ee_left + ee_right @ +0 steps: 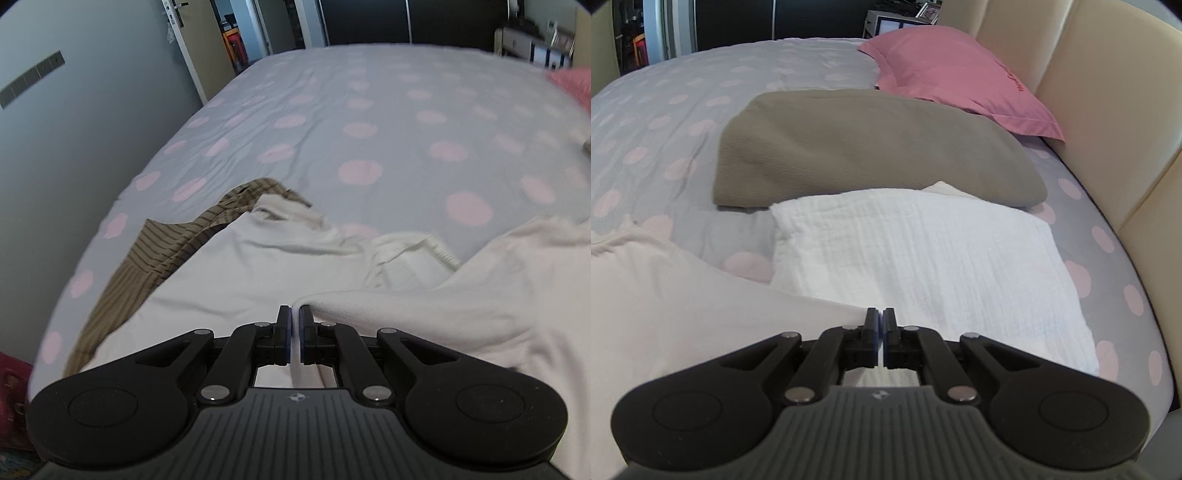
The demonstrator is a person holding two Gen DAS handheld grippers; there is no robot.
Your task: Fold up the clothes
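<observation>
A cream-white garment (pixel 258 273) lies spread over the near part of the bed. My left gripper (pixel 294 314) is shut on a raised fold of it, and the cloth stretches away to the right from the pinch. The same cream garment (pixel 683 314) fills the lower left of the right wrist view. There my right gripper (pixel 881 317) is shut on its edge, with a thin strip of cloth showing between the pads. A brown striped garment (pixel 155 258) lies partly under the cream one at the left.
A folded olive-brown garment (pixel 868 147) and a folded white textured cloth (pixel 923 251) lie ahead of the right gripper. A pink pillow (pixel 960 74) leans near the beige padded headboard (pixel 1108 92). The dotted grey bedsheet (pixel 369 129) stretches far; a wall (pixel 74 147) borders its left.
</observation>
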